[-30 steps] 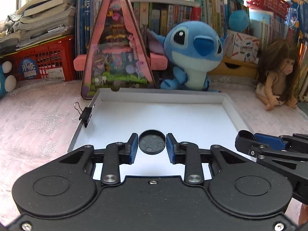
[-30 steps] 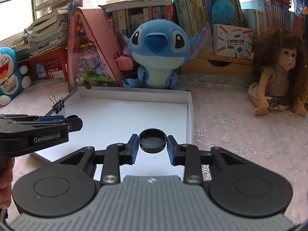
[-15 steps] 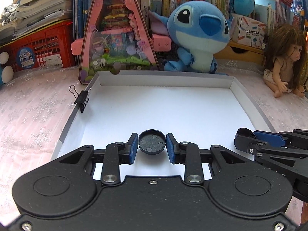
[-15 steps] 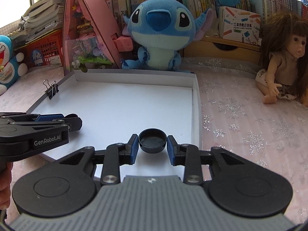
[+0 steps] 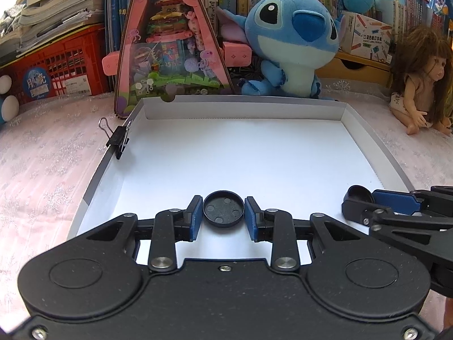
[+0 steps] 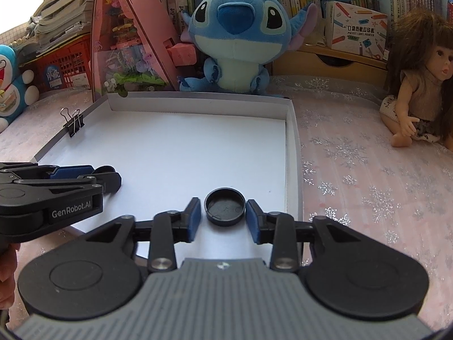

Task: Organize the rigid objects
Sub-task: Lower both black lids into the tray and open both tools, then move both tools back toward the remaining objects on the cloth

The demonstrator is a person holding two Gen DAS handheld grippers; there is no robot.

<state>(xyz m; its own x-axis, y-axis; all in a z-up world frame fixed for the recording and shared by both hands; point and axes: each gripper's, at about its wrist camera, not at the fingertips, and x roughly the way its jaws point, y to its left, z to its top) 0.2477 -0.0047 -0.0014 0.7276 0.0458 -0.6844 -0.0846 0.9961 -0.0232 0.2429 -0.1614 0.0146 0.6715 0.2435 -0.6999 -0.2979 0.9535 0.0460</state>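
Left wrist view: left gripper (image 5: pixel 224 215) has a black round cap (image 5: pixel 224 209) between its blue pads, hollow side up with small round marks inside. Pads touch the cap's rim on both sides, so the jaws are closed on it at a narrow gap. The cap sits low over the near part of the white tray (image 5: pixel 254 107). Only this view shows those marks and the right gripper (image 5: pixel 357 198) from the side, at the tray's near right, a second cap by its tips.

Right wrist view: right gripper's jaws are opening. Second black cap (image 6: pixel 224 206) lies between them, hollow side up, resting on the tray floor near the tray's right wall. Small gaps show on both sides, so the pads no longer press it. Only this view shows the left gripper's side branding, the person's hand (image 6: pixel 7 277) at the left edge, and a blue-and-white cat plush (image 6: pixel 11 85).

Both views: black binder clip (image 5: pixel 119 140) clipped on the tray's left wall, toward the far end. Tray sits on a desk (image 6: pixel 368 170) with a pale snowflake cloth. Behind it stand a pink triangular toy box (image 5: pixel 170 51), a blue plush (image 5: pixel 288 45), and a doll (image 6: pixel 419 90) at the right.
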